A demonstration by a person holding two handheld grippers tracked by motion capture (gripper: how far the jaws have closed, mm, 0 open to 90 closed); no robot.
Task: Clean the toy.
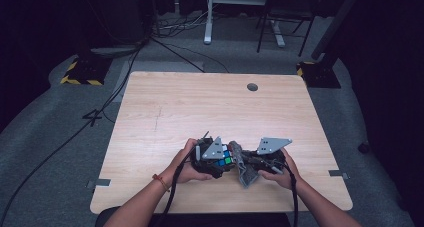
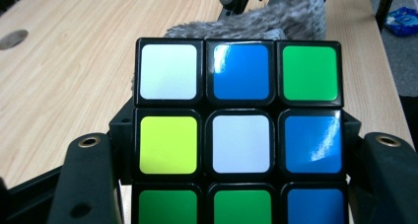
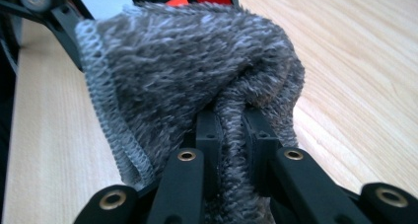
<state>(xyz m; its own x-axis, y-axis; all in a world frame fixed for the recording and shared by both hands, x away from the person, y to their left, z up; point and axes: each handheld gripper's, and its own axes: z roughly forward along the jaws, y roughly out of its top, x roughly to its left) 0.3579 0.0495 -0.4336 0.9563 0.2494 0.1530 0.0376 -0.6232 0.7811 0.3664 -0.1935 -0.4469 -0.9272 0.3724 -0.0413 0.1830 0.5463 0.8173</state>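
Two grippers: left gripper [image 1: 216, 159] clamps the one puzzle cube [image 2: 240, 130]; right gripper [image 3: 231, 130] pinches the one grey cloth [image 3: 192, 71]
Cube: held low over the near table [image 1: 200, 107] edge, touching the cloth
Cloth: bunched against the cube's far side
Hands: two, one per gripper

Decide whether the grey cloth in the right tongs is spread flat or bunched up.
Bunched up. The grey cloth is pinched into a fold between the shut right tongs and bulges towards the puzzle cube.
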